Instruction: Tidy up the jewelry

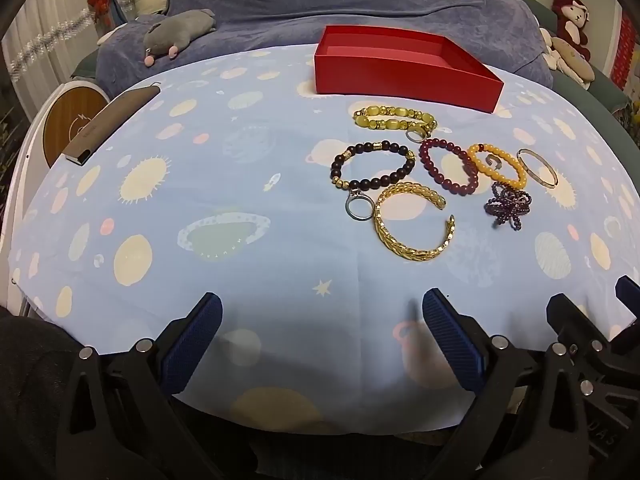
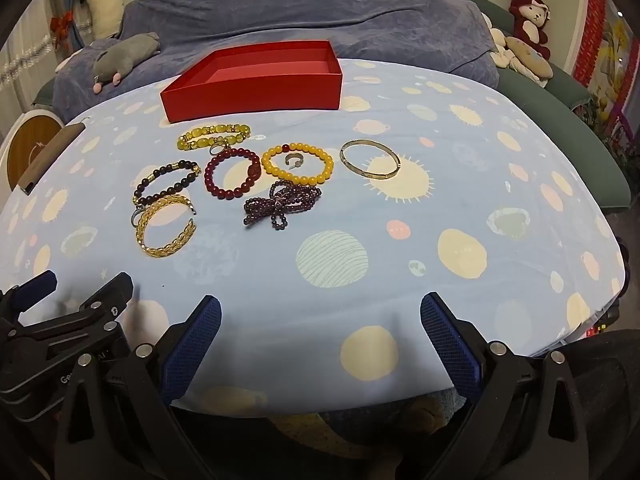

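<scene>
Far left, a brown case (image 1: pixel 110 120) lies at the cloth's (image 1: pixel 224 184) edge, partly hanging over a round wooden disc (image 1: pixel 64 120) that is half hidden. The red box (image 1: pixel 404 68) sits at the back of the counter, open-topped; nothing shows inside it, though its near wall hides part of the floor.

The jewelry lies in a cluster in front of the box. From left: a silver ring (image 1: pixel 357 208) touching a dark bead bracelet (image 1: pixel 374 166), a gold cuff (image 1: pixel 414 224), a yellow-green bracelet (image 1: pixel 394 118) with a small ring (image 1: pixel 414 134) at its edge, a maroon bracelet (image 1: pixel 448 166), an amber bracelet (image 1: pixel 498 164) encircling a small, hard-to-read ring (image 1: pixel 493 161), a purple bead tangle (image 1: pixel 508 204), and a thin bangle (image 1: pixel 537 168).

The left tool (image 1: pixel 322 320) hovers over the near cloth, fingers spread wide, holding nothing. The right tool (image 2: pixel 320 320) is likewise spread and empty; its body is cut off by the frame.
</scene>
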`<state>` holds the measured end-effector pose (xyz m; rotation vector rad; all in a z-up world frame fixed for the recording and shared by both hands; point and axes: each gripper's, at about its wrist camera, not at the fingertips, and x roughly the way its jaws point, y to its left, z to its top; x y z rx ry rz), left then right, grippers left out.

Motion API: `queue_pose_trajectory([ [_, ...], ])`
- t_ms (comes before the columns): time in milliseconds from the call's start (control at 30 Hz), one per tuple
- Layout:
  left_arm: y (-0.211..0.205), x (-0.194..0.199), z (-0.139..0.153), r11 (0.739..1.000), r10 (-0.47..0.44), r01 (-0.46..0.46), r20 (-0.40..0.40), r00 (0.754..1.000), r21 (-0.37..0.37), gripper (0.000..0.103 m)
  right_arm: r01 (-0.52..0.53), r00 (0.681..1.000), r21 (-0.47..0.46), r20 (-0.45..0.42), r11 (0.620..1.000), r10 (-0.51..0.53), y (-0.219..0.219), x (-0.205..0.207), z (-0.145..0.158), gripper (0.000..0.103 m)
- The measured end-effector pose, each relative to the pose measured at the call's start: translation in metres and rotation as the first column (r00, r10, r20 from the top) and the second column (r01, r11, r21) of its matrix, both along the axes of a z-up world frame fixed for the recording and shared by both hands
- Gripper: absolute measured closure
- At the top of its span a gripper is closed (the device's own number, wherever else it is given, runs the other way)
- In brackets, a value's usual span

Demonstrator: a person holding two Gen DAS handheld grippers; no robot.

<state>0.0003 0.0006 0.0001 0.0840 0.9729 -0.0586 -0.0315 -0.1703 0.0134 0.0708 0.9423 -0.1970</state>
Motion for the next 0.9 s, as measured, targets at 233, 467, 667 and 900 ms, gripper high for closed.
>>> queue_pose_trajectory([
  [233, 0.0048, 0.0023, -0.0003, 1.000, 0.000, 0.000, -0.006, 1.000, -0.009, 0.007, -0.004, 1.000, -0.003, -0.002, 1.000, 0.004, 0.0013, 0.0003, 0.0001, 0.007],
  [467, 0.0010, -0.0020, 0.0006, 1.000, 0.011, -0.011, 0.005, 1.000, 0.014, 0.007, -0.005, 1.000, -0.002, -0.001, 1.000, 0.005, 0.0039, 0.0018, 0.0016, 0.007],
  [667, 0.0015, -0.0004, 0.0019, 1.000, 0.009, -0.009, 0.006, 1.000, 0.002, 0.007, -0.004, 1.000, -0.003, 0.009, 1.000, 0.004, 0.0024, 0.0010, -0.0002, 0.007],
  [900, 0.0012, -0.0003, 0.0014, 1.000, 0.009, -0.009, 0.010, 1.000, -0.002, 0.007, -0.003, 1.000, -0.001, 0.008, 1.000, 0.003, 0.0018, 0.0009, 0.0004, 0.007],
])
